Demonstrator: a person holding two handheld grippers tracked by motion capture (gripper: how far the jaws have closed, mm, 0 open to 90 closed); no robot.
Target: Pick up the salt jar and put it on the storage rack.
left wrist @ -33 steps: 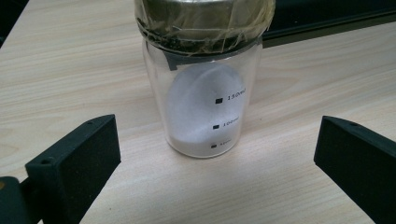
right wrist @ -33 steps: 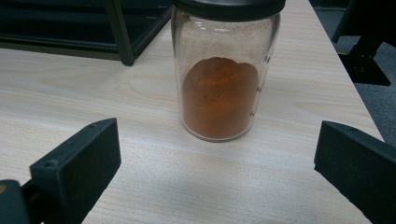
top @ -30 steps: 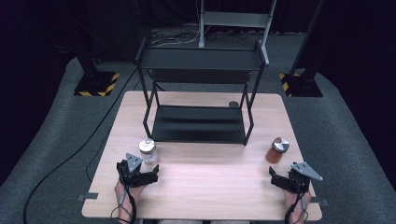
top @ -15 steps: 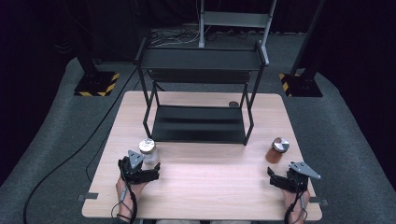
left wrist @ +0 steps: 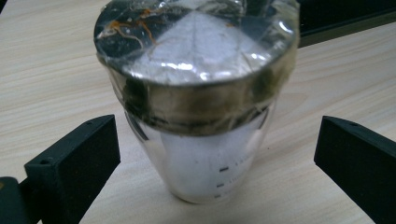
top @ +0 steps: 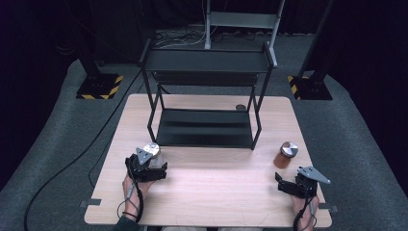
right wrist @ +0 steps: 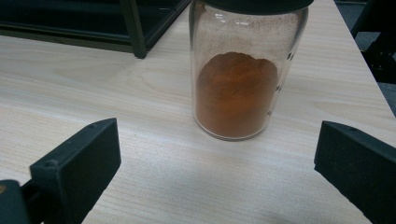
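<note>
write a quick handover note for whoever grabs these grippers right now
Left gripper: open, jaws either side of the white-powder jar, not clamped.
Right gripper: open, the orange-powder jar stands ahead of it, apart.
Both jars stand upright on the table, in front of the black shelf rack.
Done: both grippers lined up on their jars.
Left: grasp each jar; probably shelve them.

Faint printed scale marks low on the white-powder jar (left wrist: 201,154), their figures too blurred to read, small dark marks on the side of the orange-powder jar (right wrist: 243,74) likewise unreadable, no legible text elsewhere
</note>
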